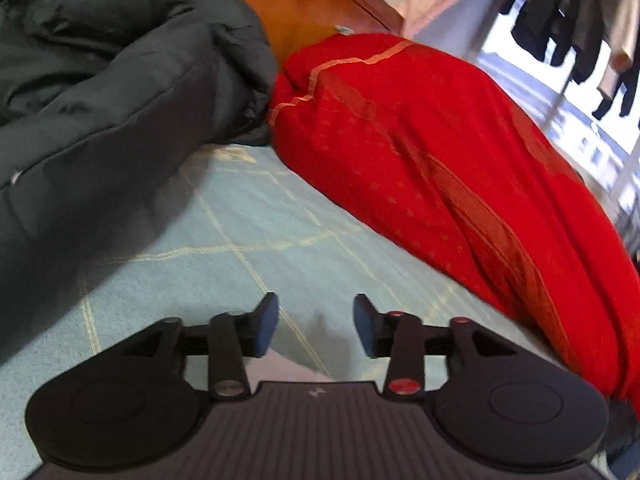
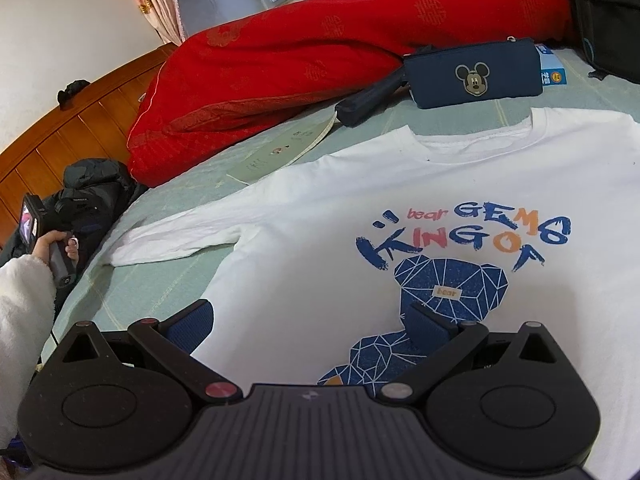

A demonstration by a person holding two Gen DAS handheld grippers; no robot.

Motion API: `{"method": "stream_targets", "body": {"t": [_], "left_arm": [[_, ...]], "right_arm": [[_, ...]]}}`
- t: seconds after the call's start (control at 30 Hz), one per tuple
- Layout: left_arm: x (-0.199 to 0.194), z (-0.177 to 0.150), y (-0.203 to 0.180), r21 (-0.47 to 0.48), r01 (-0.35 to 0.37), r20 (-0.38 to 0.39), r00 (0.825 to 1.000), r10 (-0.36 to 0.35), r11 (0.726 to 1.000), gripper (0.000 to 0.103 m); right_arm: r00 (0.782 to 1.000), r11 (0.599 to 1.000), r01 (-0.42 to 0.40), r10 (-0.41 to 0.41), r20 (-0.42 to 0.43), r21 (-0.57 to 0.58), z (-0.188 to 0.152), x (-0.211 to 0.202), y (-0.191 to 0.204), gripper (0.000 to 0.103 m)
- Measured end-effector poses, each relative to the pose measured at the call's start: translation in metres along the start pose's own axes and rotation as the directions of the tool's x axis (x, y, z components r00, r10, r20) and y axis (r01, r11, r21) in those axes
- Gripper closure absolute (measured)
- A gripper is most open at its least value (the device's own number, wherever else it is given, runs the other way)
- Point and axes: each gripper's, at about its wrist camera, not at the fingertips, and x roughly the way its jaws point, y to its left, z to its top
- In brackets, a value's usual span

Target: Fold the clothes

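Note:
A white long-sleeved shirt (image 2: 320, 216) with a blue bear print lies flat, front up, on the pale green bed sheet (image 2: 120, 292), one sleeve stretched out to the left. My right gripper (image 2: 316, 320) hovers open over the shirt's lower front, nothing between its fingers. In the left wrist view, my left gripper (image 1: 316, 328) is open above the bare sheet (image 1: 248, 232), empty; the shirt does not show there. The right wrist view also catches the left gripper (image 2: 60, 236) far left, held by a hand in a white fluffy sleeve (image 2: 24, 292).
A red quilt (image 1: 420, 152) (image 2: 280, 56) is bunched along the bed's far side. A dark padded jacket (image 1: 100, 92) (image 2: 92, 188) lies by the wooden headboard (image 2: 60, 136). A navy pouch (image 2: 476, 74) with a cartoon mouse patch and a folded dark umbrella (image 2: 372, 100) lie beyond the shirt's collar.

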Motion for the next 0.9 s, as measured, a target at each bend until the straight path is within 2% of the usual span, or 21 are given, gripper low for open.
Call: {"method": "stream_targets", "body": {"t": [0.07,0.13,0.23,0.27,0.37,0.4,0.43,0.53,0.6,0.63,0.7,0.8,0.9], "left_arm": [[-0.003,-0.007,-0.016,0.057,0.029,-0.044,0.999,-0.027,0.998,0.059],[-0.006,-0.017,-0.038,0.126,0.077,-0.109,0.992,-0.063,0.989,0.052],[-0.013,-0.042,-0.077,0.252,0.180,-0.227,0.966,-0.123,0.951,0.039],[-0.016,-0.051,-0.091,0.300,0.213,-0.261,0.956,-0.135,0.930,0.038],[-0.028,-0.084,-0.129,0.433,0.301,-0.320,0.933,-0.167,0.850,0.024],[-0.031,-0.095,-0.141,0.473,0.331,-0.337,0.924,-0.179,0.817,0.019],[-0.034,-0.105,-0.152,0.510,0.357,-0.355,0.916,-0.186,0.783,0.018],[-0.042,-0.133,-0.182,0.618,0.374,-0.356,0.917,-0.178,0.692,0.017],[-0.042,-0.147,-0.196,0.653,0.397,-0.372,0.910,-0.184,0.644,0.014],[-0.040,-0.152,-0.201,0.656,0.414,-0.388,0.902,-0.189,0.630,0.013],[-0.035,-0.162,-0.200,0.633,0.442,-0.415,0.887,-0.203,0.636,0.013],[-0.026,-0.173,-0.189,0.649,0.435,-0.426,0.888,-0.175,0.624,0.012],[-0.029,-0.168,-0.173,0.633,0.455,-0.431,0.879,-0.203,0.627,0.010]], "right_arm": [[1.000,1.000,-0.001,0.001,0.000,0.003,0.000,0.000,0.000,0.000],[1.000,1.000,0.001,-0.001,-0.001,0.003,0.001,-0.001,0.001,0.000],[0.999,0.999,0.049,-0.049,-0.007,-0.002,0.004,-0.002,0.008,0.000],[0.998,0.998,0.069,-0.069,-0.013,-0.004,0.006,-0.003,0.012,0.000],[0.991,0.992,0.120,-0.121,-0.048,-0.034,0.009,-0.007,0.026,0.000],[0.989,0.989,0.134,-0.138,-0.062,-0.055,0.010,-0.009,0.033,0.000],[0.986,0.986,0.145,-0.151,-0.077,-0.079,0.013,-0.010,0.039,0.000],[0.979,0.972,0.162,-0.180,-0.095,-0.172,0.026,-0.010,0.060,0.000],[0.983,0.960,0.147,-0.169,-0.075,-0.238,0.039,-0.006,0.072,0.000],[0.984,0.952,0.142,-0.166,-0.065,-0.269,0.045,-0.001,0.076,0.000],[0.975,0.927,0.177,-0.210,-0.068,-0.331,0.059,0.016,0.084,0.000],[0.956,0.883,0.234,-0.285,-0.071,-0.406,0.082,0.047,0.092,0.000],[0.946,0.861,0.272,-0.322,-0.046,-0.430,0.106,0.080,0.095,0.000]]}}
